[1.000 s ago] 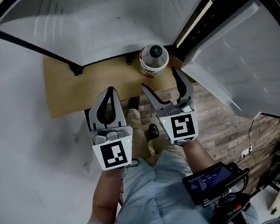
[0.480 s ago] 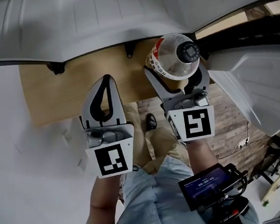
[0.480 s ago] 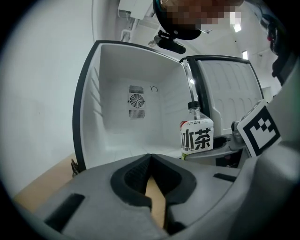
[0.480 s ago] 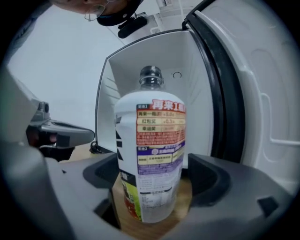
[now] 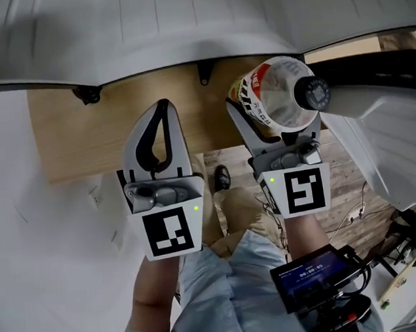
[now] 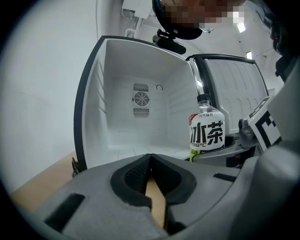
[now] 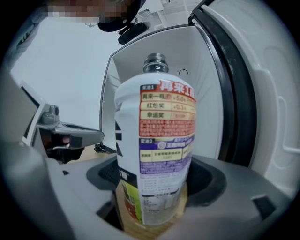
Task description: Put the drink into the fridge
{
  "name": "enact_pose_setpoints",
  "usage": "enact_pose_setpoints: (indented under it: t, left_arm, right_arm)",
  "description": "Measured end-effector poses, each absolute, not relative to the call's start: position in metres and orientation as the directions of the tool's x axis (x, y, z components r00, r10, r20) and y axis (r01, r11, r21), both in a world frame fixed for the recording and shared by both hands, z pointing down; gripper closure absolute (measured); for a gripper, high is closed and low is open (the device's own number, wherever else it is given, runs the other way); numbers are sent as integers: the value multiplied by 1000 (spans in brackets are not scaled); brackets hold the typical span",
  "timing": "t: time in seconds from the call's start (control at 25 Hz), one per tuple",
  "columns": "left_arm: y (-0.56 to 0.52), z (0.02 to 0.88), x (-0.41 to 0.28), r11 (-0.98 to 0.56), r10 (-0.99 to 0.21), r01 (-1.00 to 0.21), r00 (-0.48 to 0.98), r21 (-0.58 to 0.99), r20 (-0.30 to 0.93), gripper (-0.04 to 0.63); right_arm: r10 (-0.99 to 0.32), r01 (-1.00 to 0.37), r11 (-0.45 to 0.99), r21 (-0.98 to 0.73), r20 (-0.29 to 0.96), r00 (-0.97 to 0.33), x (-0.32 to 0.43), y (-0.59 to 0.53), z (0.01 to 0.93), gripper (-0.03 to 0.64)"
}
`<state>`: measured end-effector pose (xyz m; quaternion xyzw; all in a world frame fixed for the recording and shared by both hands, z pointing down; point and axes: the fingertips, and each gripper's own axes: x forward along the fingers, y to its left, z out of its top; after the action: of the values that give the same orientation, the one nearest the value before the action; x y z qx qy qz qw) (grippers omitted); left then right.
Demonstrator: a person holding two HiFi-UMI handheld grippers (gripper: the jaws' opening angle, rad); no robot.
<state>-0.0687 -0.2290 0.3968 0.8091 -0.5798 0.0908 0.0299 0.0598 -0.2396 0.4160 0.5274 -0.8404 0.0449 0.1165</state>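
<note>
Our right gripper [image 5: 276, 117] has the bottle [image 5: 280, 95] standing upright between its jaws. They're closing on it, pads on the lower half of the label. The bottle sits right at the front of the open fridge [image 5: 183, 27], over toward the door [image 5: 378, 141] side and not on the shelf yet. Our left gripper [image 5: 162, 115] hangs just beside it over the wooden board [image 5: 84, 135], jaws pressed together with nothing in them.
</note>
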Motion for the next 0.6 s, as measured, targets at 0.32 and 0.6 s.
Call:
enact_pose_setpoints:
  t: [0.32, 0.6]
  left_arm:
    - [-239, 390, -72, -317, -936, -946, 301, -66, 180, 586]
    - [-252, 393, -71, -326, -935, -942, 308, -81, 174, 586]
  right_arm:
    - [-871, -891, 452, 42, 236, -431, 49, -243, 400, 221]
    - [-869, -888, 458, 49, 234, -435, 42, -252, 392, 221]
